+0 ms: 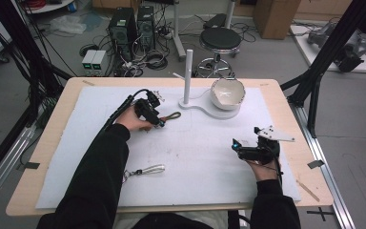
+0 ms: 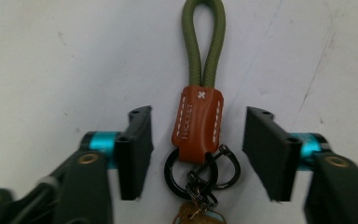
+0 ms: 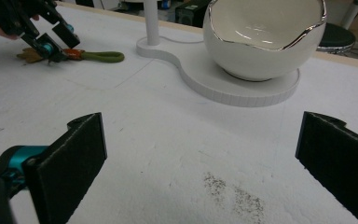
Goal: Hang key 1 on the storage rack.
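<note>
The table (image 1: 286,109) carries a white mat (image 1: 195,148) over most of its top. In the upper middle of the high view a white stand (image 1: 205,107) bears an upright post (image 1: 188,76) and a white bowl (image 1: 228,93); the right gripper view brings out the bowl's silvery, uneven rim.

The left tongs (image 1: 162,122) sit at centre left of the high view, lowered over a green keychain (image 1: 171,116). In that view the keychain's long axis runs nearly level across the frame, its loop end toward the right, in the direction of the stand. The left gripper view turns it upright: the green cord loop (image 2: 203,42) points to the top of the frame, the brown leather tab (image 2: 198,123) lies in the middle, and the black rings (image 2: 200,170) and a gold-coloured piece hang at the lower edge. There the jaws stand either side of the tab with a gap on each side, so the tongs are released around it, not pressing.

The right tongs (image 1: 235,146) rest at lower right of the high view, released, jaws wide apart over bare mat in their own view.

A second keychain (image 1: 147,170), pale, lies at lower left, well apart from both tongs.
</note>
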